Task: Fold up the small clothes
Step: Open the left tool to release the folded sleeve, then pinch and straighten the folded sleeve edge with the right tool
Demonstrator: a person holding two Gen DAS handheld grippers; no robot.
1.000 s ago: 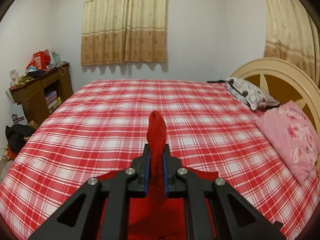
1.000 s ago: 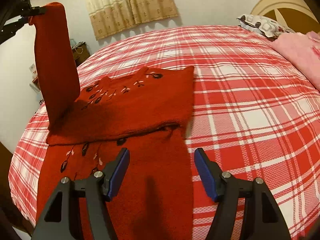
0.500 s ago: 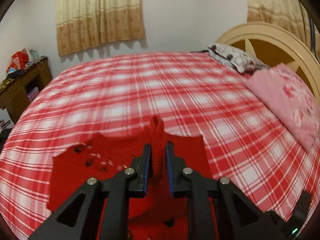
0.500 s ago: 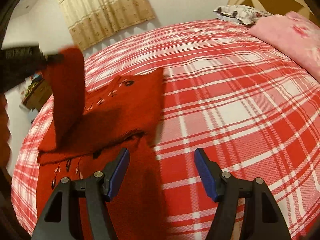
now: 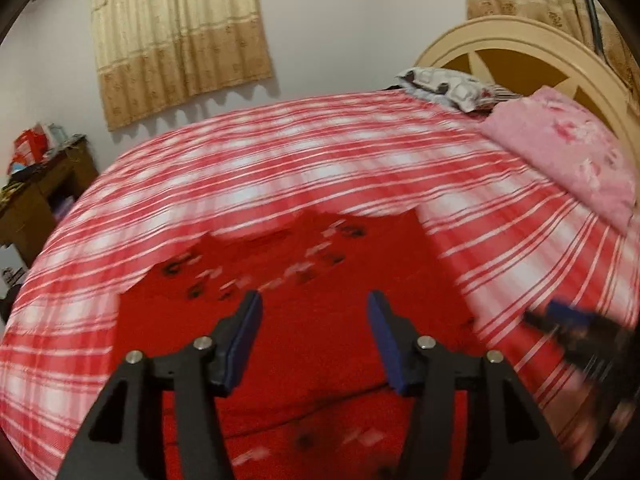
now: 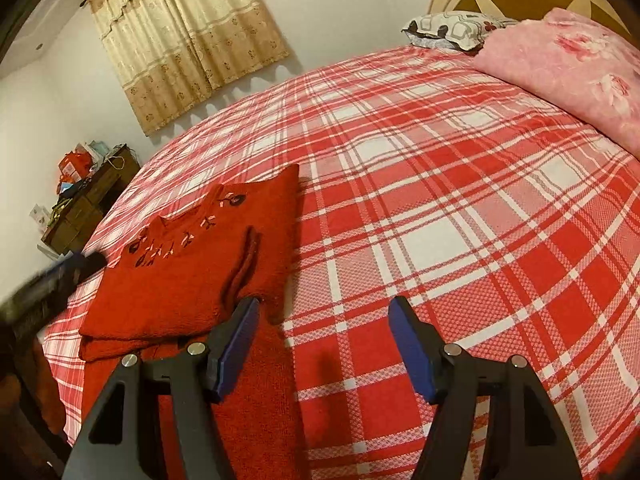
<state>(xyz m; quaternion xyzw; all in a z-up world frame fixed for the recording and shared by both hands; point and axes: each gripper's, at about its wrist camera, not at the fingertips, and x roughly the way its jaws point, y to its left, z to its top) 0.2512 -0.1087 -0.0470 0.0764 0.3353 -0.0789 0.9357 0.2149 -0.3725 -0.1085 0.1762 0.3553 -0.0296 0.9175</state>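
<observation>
A small red knit sweater [image 6: 192, 276] with dark and pink embroidery near the neck lies partly folded on the red-and-white plaid bed [image 6: 440, 208]. Its sleeve lies across the body. In the left wrist view the sweater [image 5: 312, 320] fills the foreground, blurred. My left gripper [image 5: 314, 336] is open and empty, just above the sweater. My right gripper [image 6: 322, 340] is open and empty at the sweater's right edge, over its lower part. The left gripper shows blurred at the left edge of the right wrist view [image 6: 44, 292]. The right gripper shows blurred in the left wrist view [image 5: 576, 328].
A pink floral blanket [image 6: 572, 68] and a patterned pillow [image 6: 452, 28] lie at the head of the bed by the cream headboard [image 5: 528, 52]. A dark wooden dresser [image 6: 88, 200] with clutter stands at the left. Curtains [image 6: 188, 40] hang on the far wall.
My left gripper came down with the sleeve, laid it across the sweater's body, and opened. The sleeve now lies flat. The right gripper stayed open and shifted slightly.
</observation>
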